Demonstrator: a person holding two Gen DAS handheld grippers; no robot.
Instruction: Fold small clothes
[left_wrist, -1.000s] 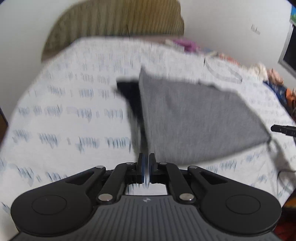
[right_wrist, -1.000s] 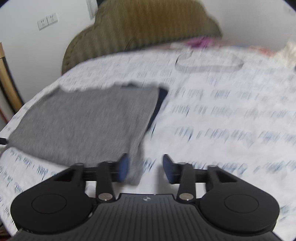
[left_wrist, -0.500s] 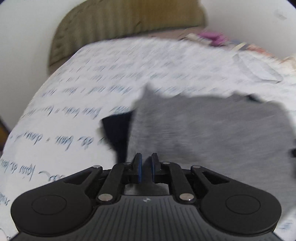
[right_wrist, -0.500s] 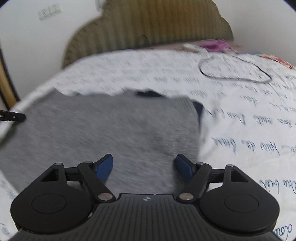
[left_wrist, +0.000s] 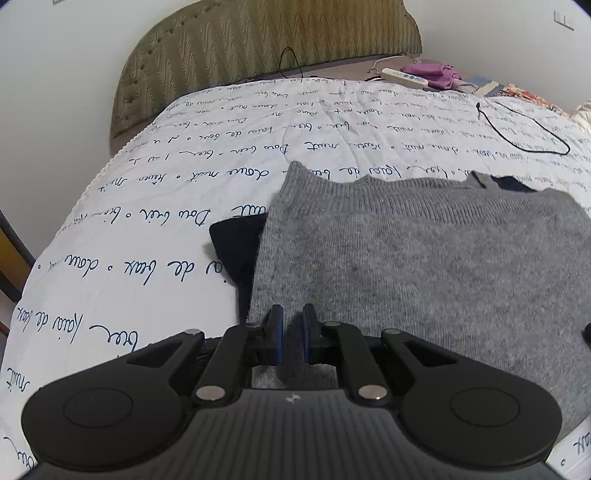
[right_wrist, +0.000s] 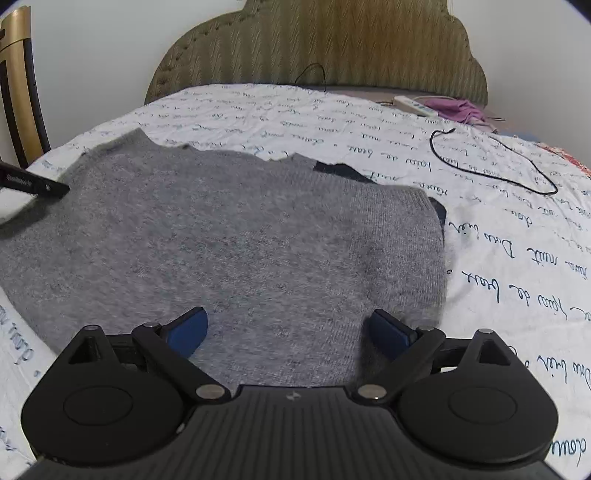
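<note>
A bed (left_wrist: 155, 236) under a white sheet with dark blue script fills the room below an olive padded headboard (right_wrist: 332, 48) and white walls. A grey knitted garment (right_wrist: 229, 236) lies flat mid-bed over a dark garment (left_wrist: 238, 243). A black cable (right_wrist: 491, 162) loops beyond it. The left gripper (left_wrist: 292, 332) has its fingers nearly clenched above the grey edge, gripping nothing; the right gripper (right_wrist: 288, 328) is opening wide above the knit.

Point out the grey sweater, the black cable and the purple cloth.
grey sweater (right_wrist: 258, 251): right wrist view, middle of the knit.
black cable (left_wrist: 532, 125): left wrist view, the loop's right strand.
purple cloth (right_wrist: 458, 107): right wrist view, its crumpled middle.
</note>
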